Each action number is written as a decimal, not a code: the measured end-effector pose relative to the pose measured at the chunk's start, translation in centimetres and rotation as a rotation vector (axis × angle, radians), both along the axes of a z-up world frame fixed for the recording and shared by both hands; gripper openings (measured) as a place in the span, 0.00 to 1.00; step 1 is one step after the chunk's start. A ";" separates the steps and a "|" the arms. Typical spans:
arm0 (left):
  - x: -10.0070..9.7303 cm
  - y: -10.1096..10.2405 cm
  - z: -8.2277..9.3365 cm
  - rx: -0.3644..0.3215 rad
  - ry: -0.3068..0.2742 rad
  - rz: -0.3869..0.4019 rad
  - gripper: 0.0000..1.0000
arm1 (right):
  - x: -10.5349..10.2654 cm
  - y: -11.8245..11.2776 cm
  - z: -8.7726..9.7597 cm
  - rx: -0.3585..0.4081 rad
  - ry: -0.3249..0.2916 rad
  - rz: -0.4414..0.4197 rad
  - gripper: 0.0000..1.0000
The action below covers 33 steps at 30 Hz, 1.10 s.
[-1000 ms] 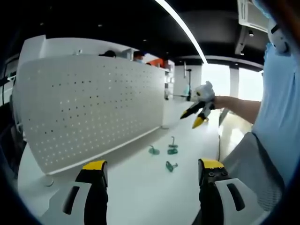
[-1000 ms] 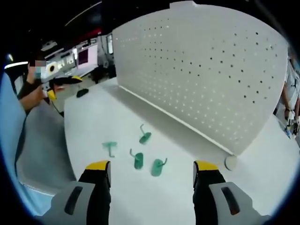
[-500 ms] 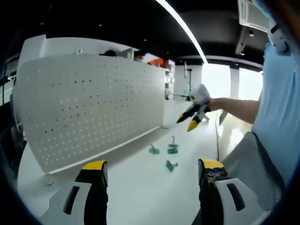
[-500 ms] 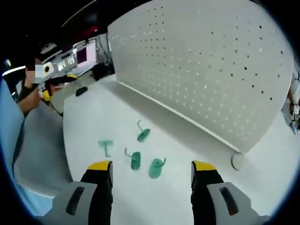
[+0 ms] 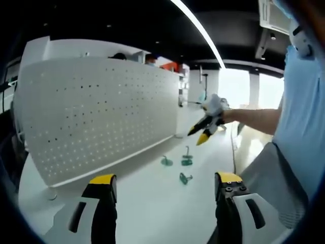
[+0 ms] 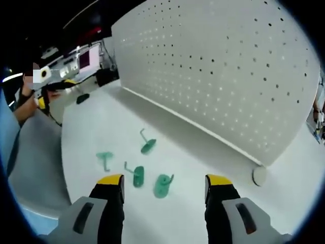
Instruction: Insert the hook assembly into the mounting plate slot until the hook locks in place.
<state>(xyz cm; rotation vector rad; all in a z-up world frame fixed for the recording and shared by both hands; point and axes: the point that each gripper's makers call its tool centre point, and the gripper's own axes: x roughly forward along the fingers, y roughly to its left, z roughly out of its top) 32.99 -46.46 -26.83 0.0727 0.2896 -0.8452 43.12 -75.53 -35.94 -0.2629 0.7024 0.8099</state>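
Note:
Several green hooks lie on the white table: in the right gripper view one (image 6: 162, 185) lies just ahead of my jaws, with others (image 6: 137, 176) (image 6: 148, 146) (image 6: 104, 157) to its left. In the left gripper view they sit mid-table (image 5: 185, 178) (image 5: 187, 161) (image 5: 166, 162). The white perforated mounting plate (image 6: 218, 76) (image 5: 96, 117) stands upright behind them. My right gripper (image 6: 162, 182) is open, low over the nearest hook; in the left gripper view it (image 5: 199, 134) hangs above the hooks. My left gripper (image 5: 165, 179) is open and holds nothing.
A small white round disc (image 6: 259, 175) (image 5: 50, 193) lies by the plate's end. The table's edge (image 6: 66, 168) runs left of the hooks. A person's arm (image 5: 254, 117) reaches in from the right. Desks with monitors (image 6: 84, 58) stand beyond.
My right gripper has come down and closer to the hooks; in the left gripper view it has dropped and shifted left. The left gripper has held still.

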 end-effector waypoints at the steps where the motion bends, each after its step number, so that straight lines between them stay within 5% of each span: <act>1: 0.0 0.0 0.0 0.000 0.001 -0.001 0.81 | 0.1 -0.1 -0.2 -0.007 0.000 -0.001 0.63; 33: 0.1 -0.2 -0.3 0.000 0.012 -0.022 0.79 | 0.7 0.3 -3.6 -0.076 0.100 -0.018 0.34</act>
